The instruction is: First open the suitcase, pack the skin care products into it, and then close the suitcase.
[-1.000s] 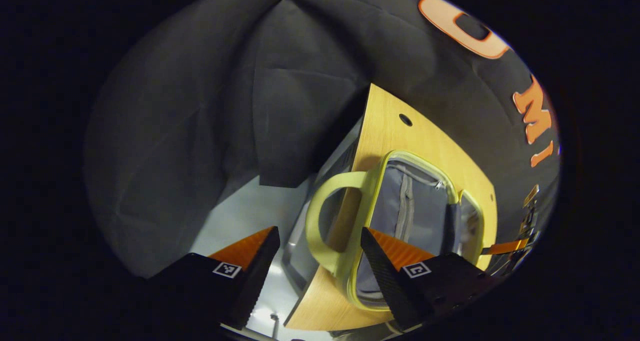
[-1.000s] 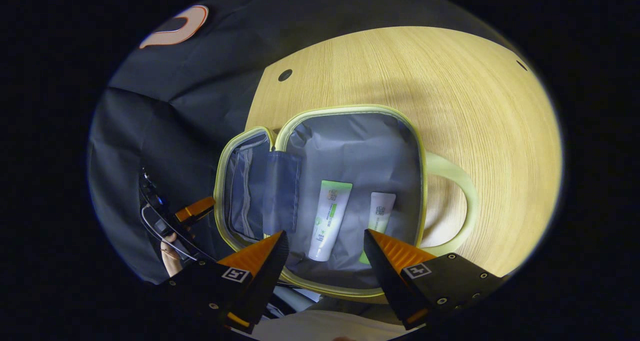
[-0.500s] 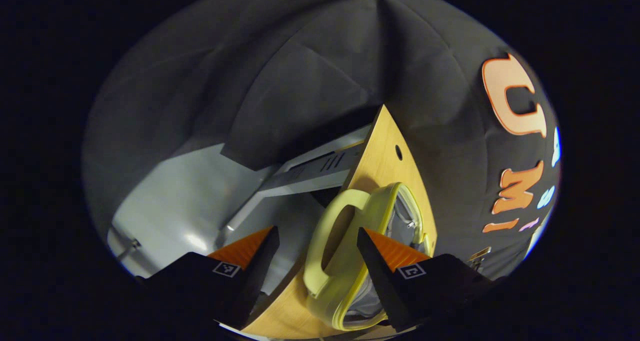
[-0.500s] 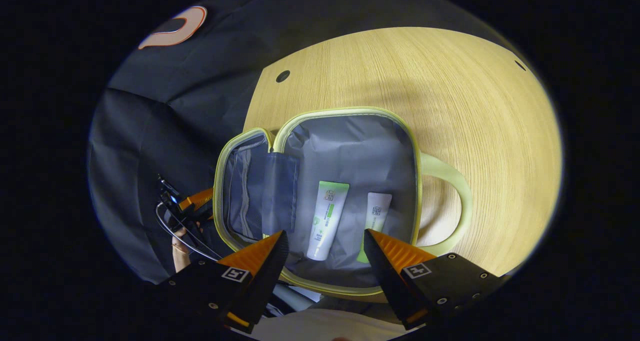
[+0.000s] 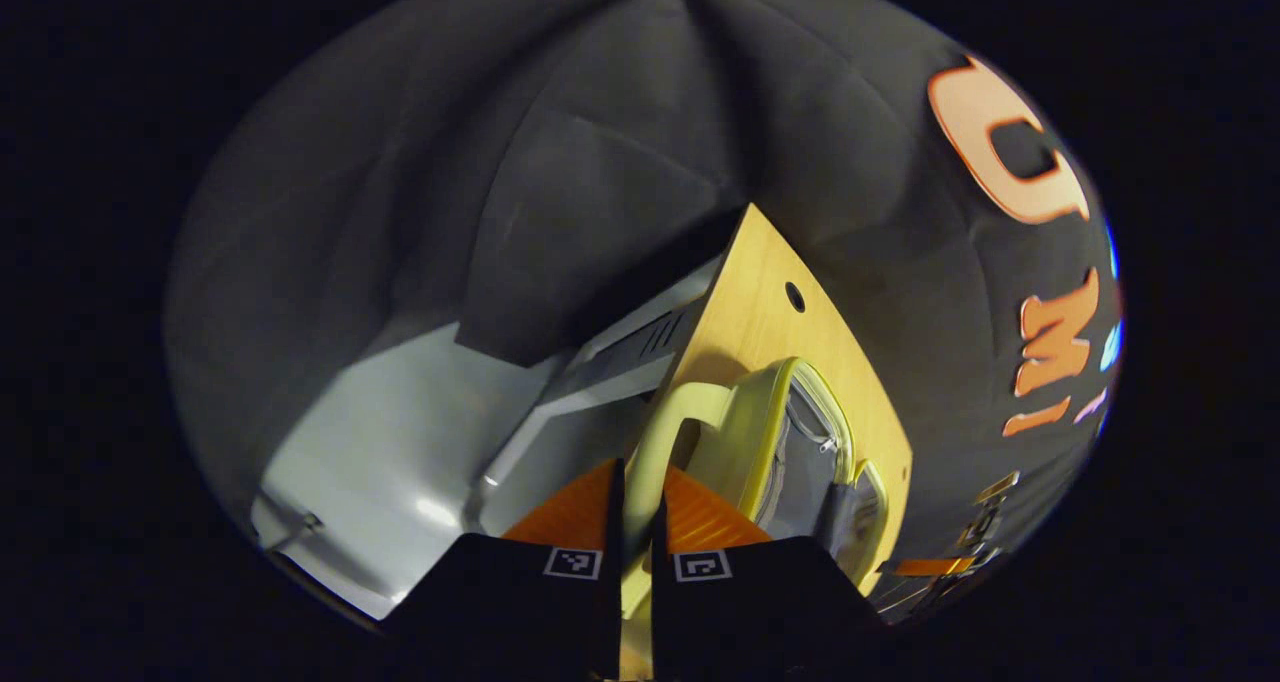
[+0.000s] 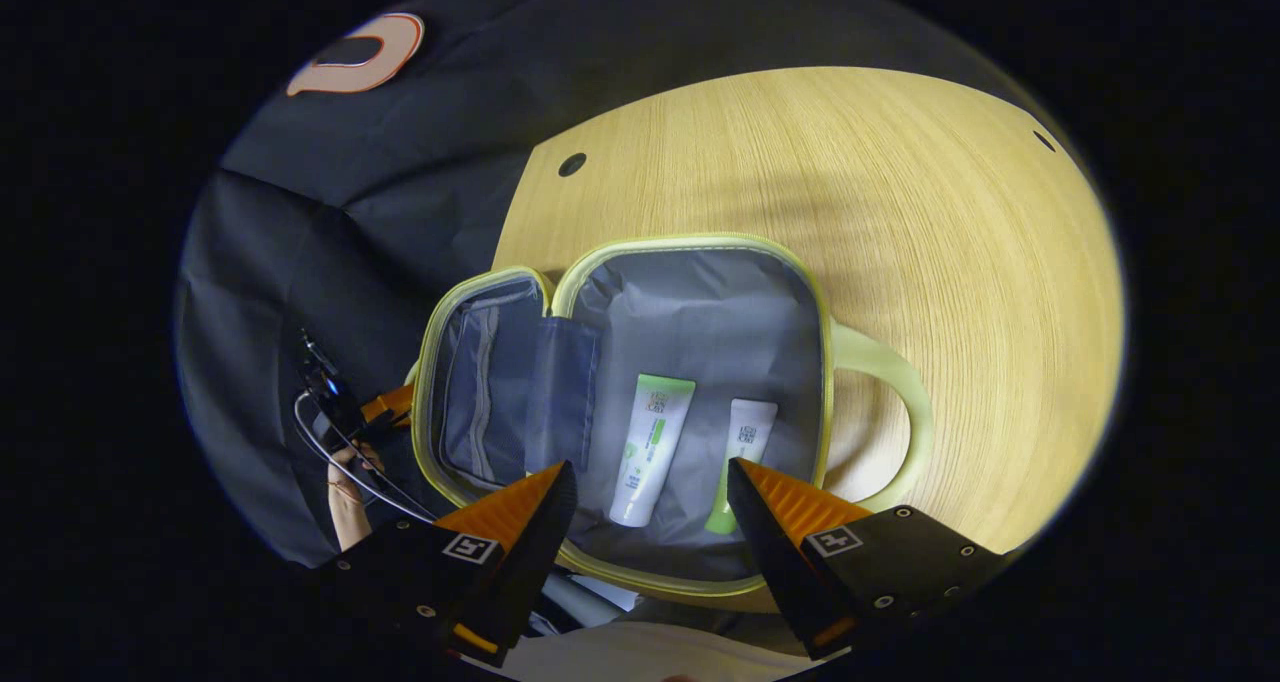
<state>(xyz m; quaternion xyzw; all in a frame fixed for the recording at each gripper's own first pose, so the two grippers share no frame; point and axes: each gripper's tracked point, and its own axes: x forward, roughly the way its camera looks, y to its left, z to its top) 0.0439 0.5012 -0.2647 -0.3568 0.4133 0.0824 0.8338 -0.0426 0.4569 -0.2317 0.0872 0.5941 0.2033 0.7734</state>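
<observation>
A yellow-green suitcase (image 6: 700,312) lies open on the wooden table (image 6: 850,162), grey lining up. Two skin care tubes rest inside: a white and green tube (image 6: 648,447) and a smaller tube (image 6: 740,452). The lid (image 6: 480,382) stands partly raised on the left. My right gripper (image 6: 650,502) hovers open over the suitcase's near edge, holding nothing. In the left gripper view my left gripper (image 5: 637,472) is shut on the lid's looped handle (image 5: 665,432). The left gripper (image 6: 385,407) also shows beside the lid, with a hand (image 6: 345,482) below it.
The base half's handle (image 6: 900,402) sticks out to the right on the table. A round hole (image 6: 572,164) marks the table's far corner. Beyond the table edge lie a grey metal frame (image 5: 610,362) and pale floor (image 5: 400,432).
My left gripper has moved in onto the lid's handle and shut on it. The lid now leans a little further up. The right gripper has stayed open and drawn back slightly.
</observation>
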